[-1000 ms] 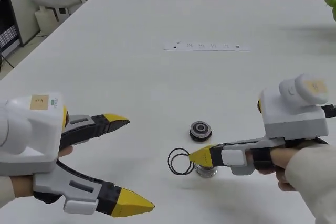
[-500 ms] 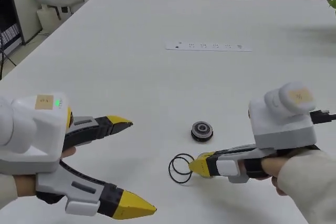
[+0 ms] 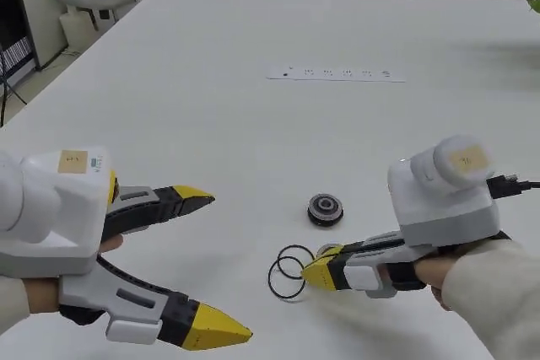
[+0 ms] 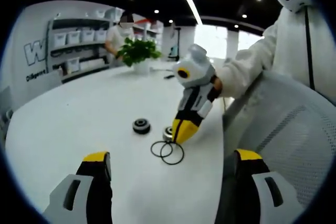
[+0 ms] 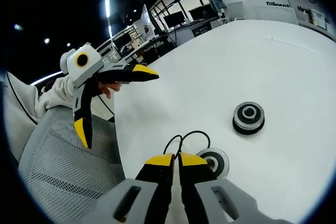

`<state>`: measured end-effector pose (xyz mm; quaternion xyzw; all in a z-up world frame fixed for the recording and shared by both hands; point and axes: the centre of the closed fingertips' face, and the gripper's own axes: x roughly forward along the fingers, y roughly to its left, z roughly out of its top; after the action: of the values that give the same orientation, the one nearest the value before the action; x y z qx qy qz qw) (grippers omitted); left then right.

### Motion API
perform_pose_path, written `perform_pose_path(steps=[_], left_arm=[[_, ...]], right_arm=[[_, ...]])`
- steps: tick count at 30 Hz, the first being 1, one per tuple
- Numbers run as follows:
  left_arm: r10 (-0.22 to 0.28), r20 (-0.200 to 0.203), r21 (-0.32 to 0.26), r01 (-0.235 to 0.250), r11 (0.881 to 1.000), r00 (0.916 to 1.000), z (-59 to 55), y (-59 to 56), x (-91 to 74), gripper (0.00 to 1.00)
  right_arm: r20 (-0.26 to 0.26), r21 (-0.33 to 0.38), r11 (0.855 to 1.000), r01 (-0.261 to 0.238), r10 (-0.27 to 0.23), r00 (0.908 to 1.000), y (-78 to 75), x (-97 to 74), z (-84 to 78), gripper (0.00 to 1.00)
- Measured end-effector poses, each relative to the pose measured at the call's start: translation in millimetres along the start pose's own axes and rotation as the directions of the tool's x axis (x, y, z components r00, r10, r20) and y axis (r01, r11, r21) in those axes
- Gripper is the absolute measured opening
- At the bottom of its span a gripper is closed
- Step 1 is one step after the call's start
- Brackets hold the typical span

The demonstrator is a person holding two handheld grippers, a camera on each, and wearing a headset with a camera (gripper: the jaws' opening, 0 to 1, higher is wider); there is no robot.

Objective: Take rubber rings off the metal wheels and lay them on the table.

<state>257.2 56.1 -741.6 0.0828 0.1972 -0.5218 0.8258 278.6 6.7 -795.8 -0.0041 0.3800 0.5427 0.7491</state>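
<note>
Now, right claw (image 3: 310,271) closed, left claw (image 3: 226,267) held wide, the thin, stretchy ring (image 3: 312,212) on the far wheel (image 3: 324,206) is judged best pinched at its edge.

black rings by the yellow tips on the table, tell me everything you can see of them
The black rings are two thin loops, rubber by their look, lying flat on the white table and overlapping each other. The shut yellow tips of the right tool reach their edge; whether the tool pinches one cannot be told. A silvery wheel lies right beside them, and a second wheel with a dark rim stands apart, farther off.
</note>
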Motion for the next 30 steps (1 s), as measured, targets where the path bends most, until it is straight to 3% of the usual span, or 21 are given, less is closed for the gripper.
perform_pose_path(steps=[8, 21, 24, 30], left_arm=[[-0.002, 0.0, -0.001, 0.002, 1.0, 1.0, -0.4, -0.5, -0.3, 0.99], [0.011, 0.017, -0.008, -0.011, 1.0, 0.9998, 3.3, 1.6, -1.3, 0.99], [0.022, 0.056, -0.012, -0.022, 1.0, 0.9982, 15.0, 4.4, -3.0, 1.0], [0.048, 0.092, -0.062, -0.042, 0.997, 0.9946, 23.7, 15.0, -4.1, 1.0]], right_arm=[[-0.013, -0.063, 0.998, 0.016, -0.016, 0.9998, -1.1, -4.1, 1.3, 0.05], [0.024, -0.027, 0.999, 0.037, -0.037, 0.999, -9.0, -21.4, 8.7, 0.07], [0.029, -0.014, 0.999, 0.035, -0.035, 0.999, -8.9, -25.3, 9.5, 0.1], [0.055, -0.013, 1.0, 0.027, -0.026, 0.9982, -10.2, -40.6, 17.0, 0.11]])
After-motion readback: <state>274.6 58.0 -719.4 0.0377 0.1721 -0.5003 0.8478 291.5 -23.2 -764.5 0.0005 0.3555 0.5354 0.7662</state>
